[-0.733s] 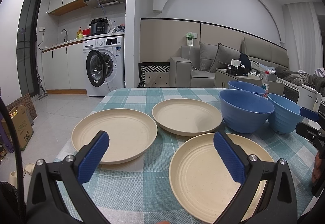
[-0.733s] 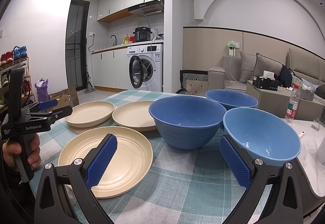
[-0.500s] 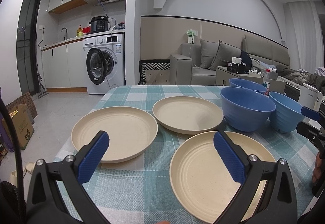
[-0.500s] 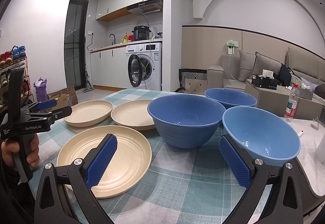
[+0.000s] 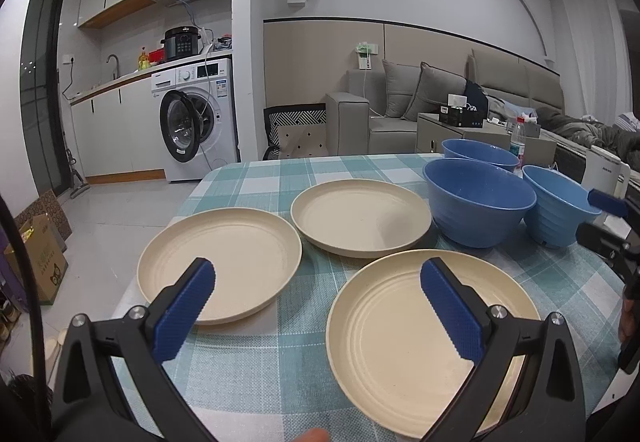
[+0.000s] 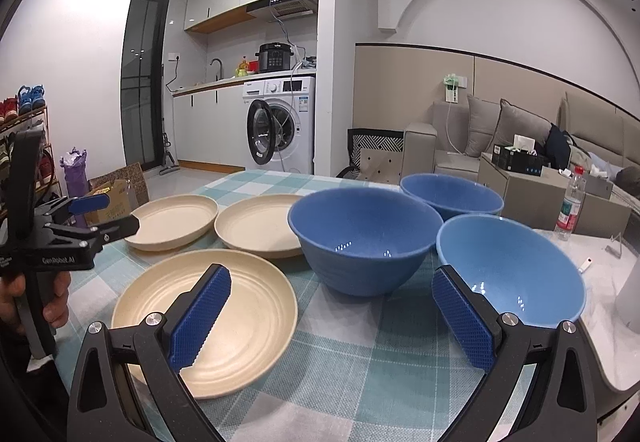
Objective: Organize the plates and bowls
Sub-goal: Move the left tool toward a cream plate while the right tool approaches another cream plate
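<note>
Left gripper: jaws apart, empty, above the near plate. Right gripper: jaws apart, empty. Three cream plates and three blue bowls rest upright on the checked tablecloth, plates left, bowls right. Only the right view shows the light-blue bowl interior and the hand on the left handle. Round items; no long axis.

2 low wrist views, shared tablecloth

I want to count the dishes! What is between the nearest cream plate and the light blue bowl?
In the right wrist view, only bare checked tablecloth lies between the nearest cream plate and the light blue bowl.
</note>
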### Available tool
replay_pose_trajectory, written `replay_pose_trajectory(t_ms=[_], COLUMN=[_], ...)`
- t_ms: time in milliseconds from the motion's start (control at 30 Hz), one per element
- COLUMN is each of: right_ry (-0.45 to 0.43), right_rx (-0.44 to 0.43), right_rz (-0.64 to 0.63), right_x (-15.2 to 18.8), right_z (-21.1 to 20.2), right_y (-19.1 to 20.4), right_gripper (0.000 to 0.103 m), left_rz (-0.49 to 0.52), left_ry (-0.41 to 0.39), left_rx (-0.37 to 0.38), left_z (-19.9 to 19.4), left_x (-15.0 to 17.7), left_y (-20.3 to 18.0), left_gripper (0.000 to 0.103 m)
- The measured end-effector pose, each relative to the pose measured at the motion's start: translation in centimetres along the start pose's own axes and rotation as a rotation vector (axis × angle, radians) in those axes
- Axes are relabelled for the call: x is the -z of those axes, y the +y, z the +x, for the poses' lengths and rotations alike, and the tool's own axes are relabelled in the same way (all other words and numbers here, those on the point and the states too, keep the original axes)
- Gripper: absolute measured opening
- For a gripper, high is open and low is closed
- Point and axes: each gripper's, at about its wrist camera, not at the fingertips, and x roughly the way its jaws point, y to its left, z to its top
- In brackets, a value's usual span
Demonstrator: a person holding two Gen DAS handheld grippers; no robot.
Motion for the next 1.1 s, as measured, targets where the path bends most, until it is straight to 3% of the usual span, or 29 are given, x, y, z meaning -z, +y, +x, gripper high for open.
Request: replay_pose_trajectory(t_ms=[267, 433, 700, 1100], right_ry=[-0.014, 0.003, 0.030, 0.120], right_rx=[-0.016, -0.015, -0.033, -0.070], right_rz=[-0.024, -0.063, -0.075, -0.070], right_x=[-4.0, -6.1, -9.7, -13.3], right_z=[-1.2, -1.2, -1.4, 1.4], right_y=[0.2, 0.6, 0.8, 0.4], right_gripper=[0.103, 0.103, 0.103, 0.103], left_rz=[0.001, -0.024, -0.158, -0.140], left_ry=[0.025, 0.000, 0.076, 0.109], left_rx=[0.035, -0.004, 0.032, 0.047], left_z=[-0.7, -1.0, 0.4, 2.0], left_x=[-2.3, -3.5, -5.4, -7.1], left_y=[0.1, 0.8, 2.9, 3.5], left_gripper=[0.103, 0.103, 0.103, 0.103])
